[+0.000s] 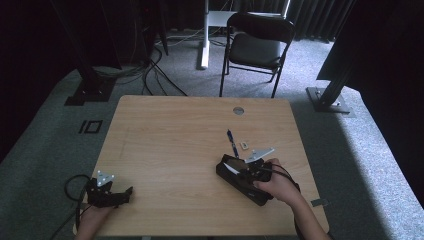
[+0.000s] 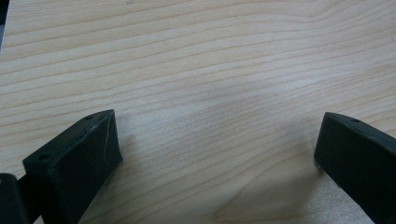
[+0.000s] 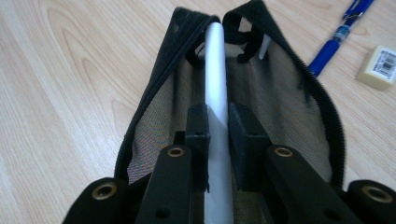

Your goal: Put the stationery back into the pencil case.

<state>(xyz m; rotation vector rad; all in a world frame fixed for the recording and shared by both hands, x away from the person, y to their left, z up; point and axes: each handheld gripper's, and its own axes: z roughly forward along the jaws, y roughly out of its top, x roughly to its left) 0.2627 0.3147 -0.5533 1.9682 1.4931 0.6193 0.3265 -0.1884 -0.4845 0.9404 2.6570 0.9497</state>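
Nearest the camera, the left gripper (image 1: 122,194) rests at the table's (image 1: 170,130) near-left corner, its jaws spread wide over bare wood. Right of centre, the right gripper (image 3: 218,123) is clamped on a white pen (image 3: 215,60) inside an unzipped black pencil case (image 1: 240,181). Just beyond lie a blue pen (image 3: 340,33) and an eraser (image 3: 379,66).
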